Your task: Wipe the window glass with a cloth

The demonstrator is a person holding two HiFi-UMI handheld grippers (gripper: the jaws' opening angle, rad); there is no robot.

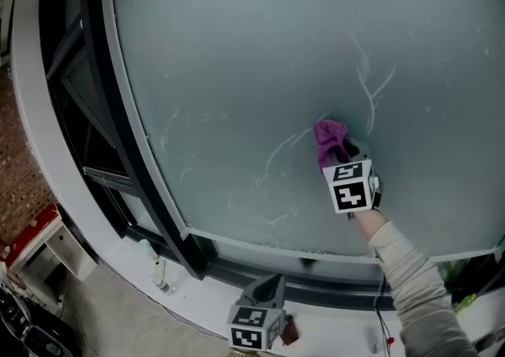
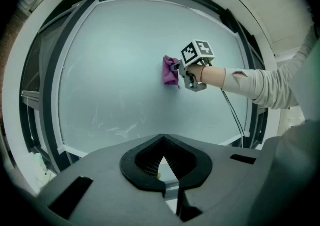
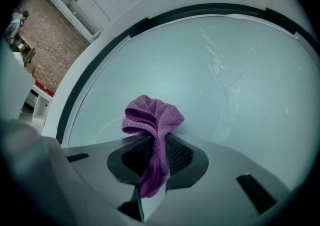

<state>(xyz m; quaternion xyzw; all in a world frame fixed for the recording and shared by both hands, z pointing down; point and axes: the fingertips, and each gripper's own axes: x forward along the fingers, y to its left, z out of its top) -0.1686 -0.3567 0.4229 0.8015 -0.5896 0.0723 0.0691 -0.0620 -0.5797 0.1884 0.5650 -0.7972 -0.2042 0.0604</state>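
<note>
A frosted window glass (image 1: 260, 55) fills most of the head view, with pale smear marks (image 1: 367, 83) on it. A purple cloth (image 1: 329, 139) is pressed against the glass near its middle, and my right gripper (image 1: 338, 150) is shut on it. In the right gripper view the cloth (image 3: 152, 120) bunches out in front of the jaws against the glass (image 3: 210, 75). My left gripper (image 1: 272, 284) hangs low below the window with its jaws closed and nothing in them. From the left gripper view I see the cloth (image 2: 170, 71) and the right gripper (image 2: 179, 72) on the glass (image 2: 120, 70).
A dark window frame (image 1: 118, 150) runs down the left side and a white sill (image 1: 189, 300) lies below the glass. A small bottle (image 1: 158, 268) lies on the sill at the left. A red and white cabinet (image 1: 39, 249) stands lower left. A cable (image 2: 235, 115) hangs from the right gripper.
</note>
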